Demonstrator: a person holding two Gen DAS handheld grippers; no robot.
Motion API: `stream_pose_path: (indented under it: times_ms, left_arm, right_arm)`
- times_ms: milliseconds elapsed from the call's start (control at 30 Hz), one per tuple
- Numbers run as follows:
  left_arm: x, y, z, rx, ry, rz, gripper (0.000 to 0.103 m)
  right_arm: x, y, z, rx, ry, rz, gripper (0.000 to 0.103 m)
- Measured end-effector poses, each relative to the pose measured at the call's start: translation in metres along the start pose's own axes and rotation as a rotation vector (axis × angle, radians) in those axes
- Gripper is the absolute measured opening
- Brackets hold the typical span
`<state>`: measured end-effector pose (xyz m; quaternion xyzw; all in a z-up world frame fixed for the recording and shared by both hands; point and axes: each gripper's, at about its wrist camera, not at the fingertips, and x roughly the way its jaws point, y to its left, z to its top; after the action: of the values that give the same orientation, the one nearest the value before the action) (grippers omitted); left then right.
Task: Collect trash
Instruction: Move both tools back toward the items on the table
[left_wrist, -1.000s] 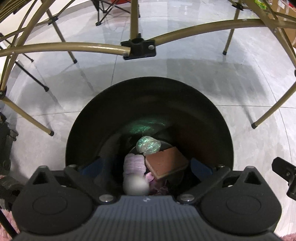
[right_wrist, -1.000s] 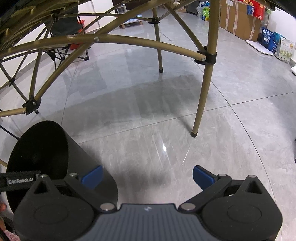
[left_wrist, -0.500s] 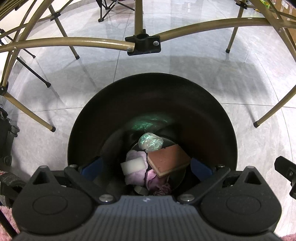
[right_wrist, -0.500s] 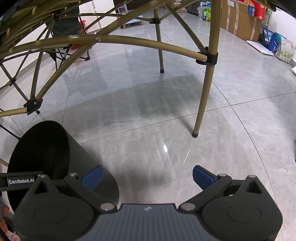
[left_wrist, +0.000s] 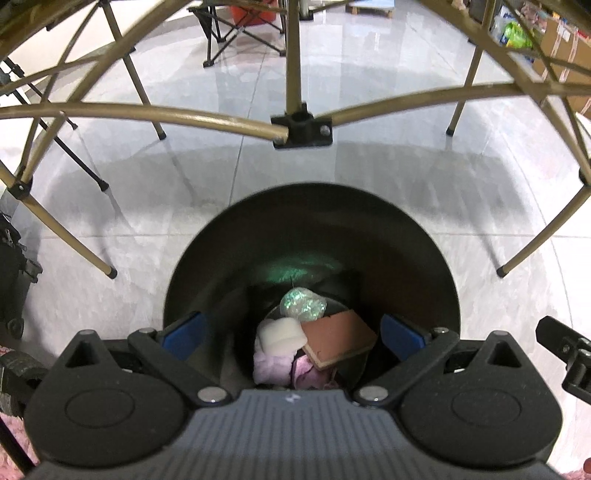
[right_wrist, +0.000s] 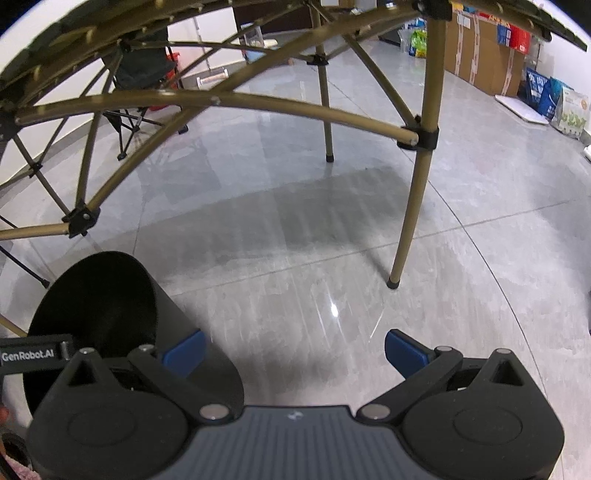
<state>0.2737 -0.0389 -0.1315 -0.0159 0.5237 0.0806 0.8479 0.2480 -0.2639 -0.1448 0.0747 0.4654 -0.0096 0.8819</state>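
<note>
My left claw (left_wrist: 291, 334) hangs over the mouth of the black bin (left_wrist: 424, 236), its blue fingers spread wide with nothing between them. Down on the bin's bottom I see the collected trash: a white foam block (left_wrist: 280, 332) lying on crumpled pink tissue (left_wrist: 273, 367), a brown flat slab (left_wrist: 338, 338) tilted just beside it, and a shiny greenish wrapper ball (left_wrist: 303, 303) at the far side, touching the slab. My right claw (right_wrist: 295, 349) is likewise spread and empty, pointing at the bare grey tiled floor (right_wrist: 332, 266). From that view the bin (right_wrist: 110, 295) stands at my lower left, under the gold tubular frame (right_wrist: 421, 192), whose foot rests on the floor ahead.
</note>
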Motion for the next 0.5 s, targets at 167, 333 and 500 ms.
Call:
stream_pose_path:
  times_ms: [167,333,500]
  left_arm:
    - [-0.02,0.01,0.0,-0.015,-0.075,-0.012,0.103]
    - [-0.045,0.02,-0.002,-0.042,-0.162,-0.01,0.103]
    - [-0.077,0.028,-0.004,-0.062,-0.265,0.0,0.103]
  right_arm:
    - [-0.013,0.007,0.004,-0.011,-0.055,0.012,0.103]
    - [-0.037,0.015,0.008,-0.027,-0.139,0.063,0.103]
    - [-0.062,0.025,0.011,-0.069,-0.21,0.111,0.103]
